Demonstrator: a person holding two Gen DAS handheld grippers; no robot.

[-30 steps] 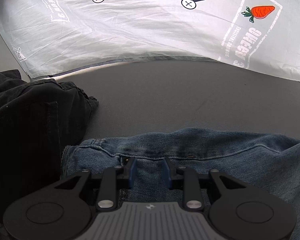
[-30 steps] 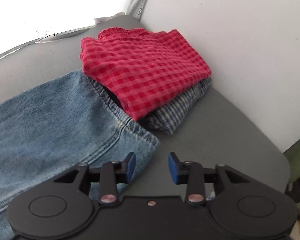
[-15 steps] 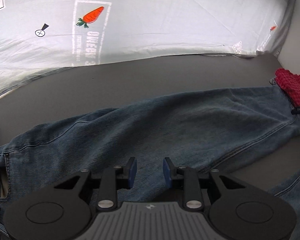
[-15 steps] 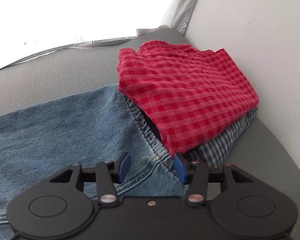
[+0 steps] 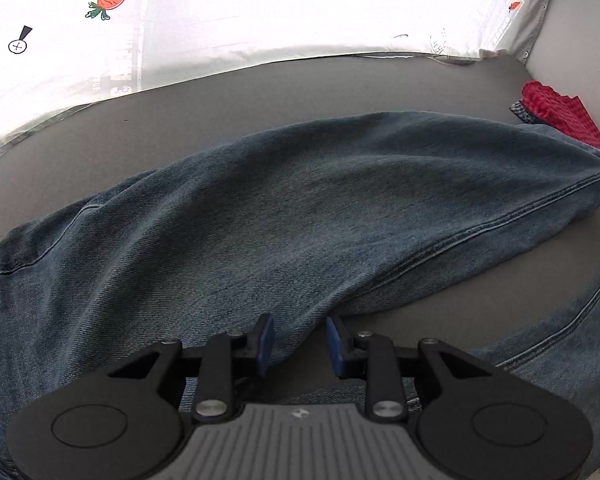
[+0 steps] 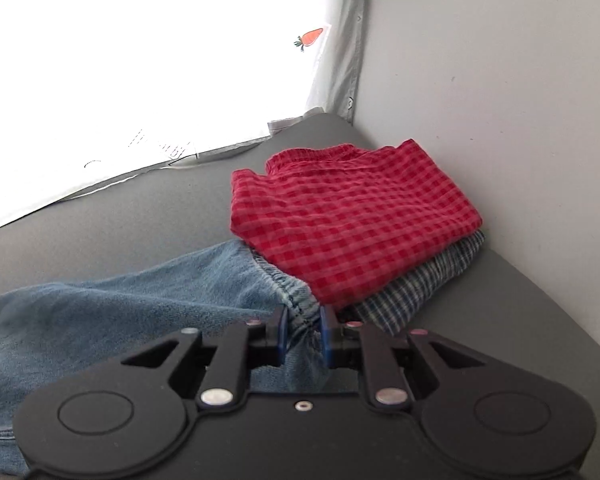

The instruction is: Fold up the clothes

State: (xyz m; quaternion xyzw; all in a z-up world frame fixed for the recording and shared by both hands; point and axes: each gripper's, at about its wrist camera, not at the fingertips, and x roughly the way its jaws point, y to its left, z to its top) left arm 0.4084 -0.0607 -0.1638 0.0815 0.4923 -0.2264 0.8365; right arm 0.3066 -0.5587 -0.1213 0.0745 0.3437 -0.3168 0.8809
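Blue jeans point(image 5: 300, 208) lie stretched across the grey table point(image 5: 220, 100), one leg running toward the far right. My left gripper point(image 5: 299, 344) hovers over the near edge of that leg, its blue pads a narrow gap apart with denim showing between them and no pinch visible. In the right wrist view the jeans point(image 6: 140, 312) end at a hem beside the folded pile. My right gripper point(image 6: 303, 334) is closing on that hem, and the denim is bunched between its pads.
A folded red checked garment point(image 6: 352, 220) rests on a folded blue plaid one point(image 6: 420, 292) in the corner against the pale wall point(image 6: 500, 80). A white sheet with carrot prints point(image 5: 260, 8) hangs behind the table. The other jeans leg point(image 5: 560, 340) lies at the near right.
The left gripper travelled from the waistband along the leg to the right. The right gripper moved onto the hem, its jaws closed on it, and the hem has lifted.
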